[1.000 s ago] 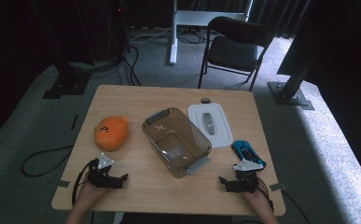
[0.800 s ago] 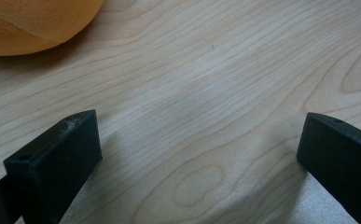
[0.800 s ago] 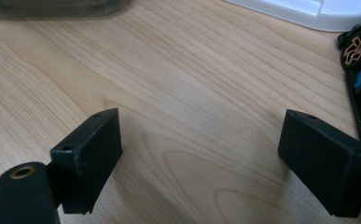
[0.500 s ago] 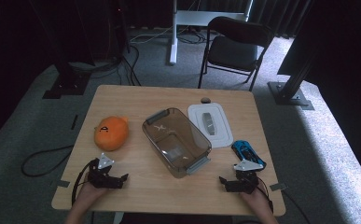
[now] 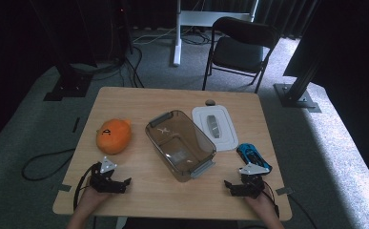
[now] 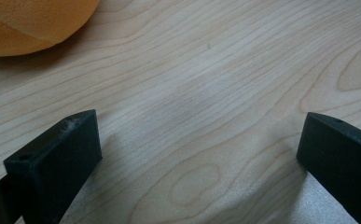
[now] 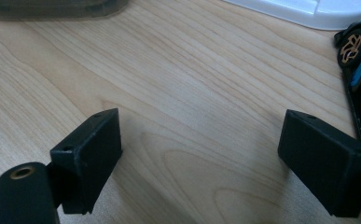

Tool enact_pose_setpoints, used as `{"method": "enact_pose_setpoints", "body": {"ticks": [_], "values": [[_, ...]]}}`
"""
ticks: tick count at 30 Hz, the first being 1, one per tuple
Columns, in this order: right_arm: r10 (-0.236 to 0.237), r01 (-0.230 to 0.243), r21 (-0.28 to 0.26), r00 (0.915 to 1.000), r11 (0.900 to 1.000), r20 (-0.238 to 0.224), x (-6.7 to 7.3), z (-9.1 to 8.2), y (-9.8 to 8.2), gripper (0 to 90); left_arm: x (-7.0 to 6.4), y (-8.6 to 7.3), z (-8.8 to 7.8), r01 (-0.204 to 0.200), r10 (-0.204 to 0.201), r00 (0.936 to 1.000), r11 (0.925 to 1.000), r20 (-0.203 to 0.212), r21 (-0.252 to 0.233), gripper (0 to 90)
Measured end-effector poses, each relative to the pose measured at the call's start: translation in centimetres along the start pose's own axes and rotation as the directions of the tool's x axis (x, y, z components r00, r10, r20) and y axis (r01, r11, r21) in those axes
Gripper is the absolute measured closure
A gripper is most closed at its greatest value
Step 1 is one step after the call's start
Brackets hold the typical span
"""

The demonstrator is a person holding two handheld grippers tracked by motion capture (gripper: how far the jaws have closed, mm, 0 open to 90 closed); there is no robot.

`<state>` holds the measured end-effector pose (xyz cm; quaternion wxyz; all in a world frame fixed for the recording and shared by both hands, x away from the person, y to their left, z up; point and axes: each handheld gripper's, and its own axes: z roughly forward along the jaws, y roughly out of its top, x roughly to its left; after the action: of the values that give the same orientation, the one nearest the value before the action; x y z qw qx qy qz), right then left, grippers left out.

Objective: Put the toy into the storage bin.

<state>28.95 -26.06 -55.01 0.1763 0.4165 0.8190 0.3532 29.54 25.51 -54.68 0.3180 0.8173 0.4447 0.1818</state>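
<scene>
Risking a snag on the bin rim – likely if either gripper swings inward too low. Also risking a knock to the car, lying just beside the right gripper near the table edge, and a shove to the plush ahead of the left gripper. Resting low at the near edge, both hands palm-down, jaws spread wide and holding nothing – pointing inward toward the bin.

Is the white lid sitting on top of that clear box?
No, the white lid lies flat on the table beside the open clear box.
</scene>
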Motion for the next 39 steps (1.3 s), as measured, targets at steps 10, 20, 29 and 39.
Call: {"method": "enact_pose_setpoints", "body": {"ticks": [10, 20, 29, 39], "values": [[0.001, -0.001, 0.0, 1.0, 1.0, 0.0, 0.0, 0.0, 0.0, 12.6, -0.1, 0.1, -0.4, -0.014, 0.013, 0.9998, 0.9993, 0.014, 0.034, 1.5], [0.0, 0.0, 0.0, 1.0, 1.0, 0.0, 0.0, 0.0, 0.0, 12.6, 0.3, 0.3, -2.0, 0.008, -0.008, 0.9999, 0.9997, -0.013, 0.025, 1.5], [0.0, 0.0, 0.0, 1.0, 1.0, 0.0, 0.0, 0.0, 0.0, 12.6, 1.1, 0.9, -3.3, 0.035, -0.035, 0.9993, 0.9992, -0.014, -0.017, 1.5], [0.001, -0.001, 0.0, 1.0, 1.0, 0.0, 0.0, 0.0, 0.0, 12.6, 2.8, 2.1, -4.7, 0.063, -0.067, 0.9954, 0.9962, -0.069, -0.061, 1.5]]}}
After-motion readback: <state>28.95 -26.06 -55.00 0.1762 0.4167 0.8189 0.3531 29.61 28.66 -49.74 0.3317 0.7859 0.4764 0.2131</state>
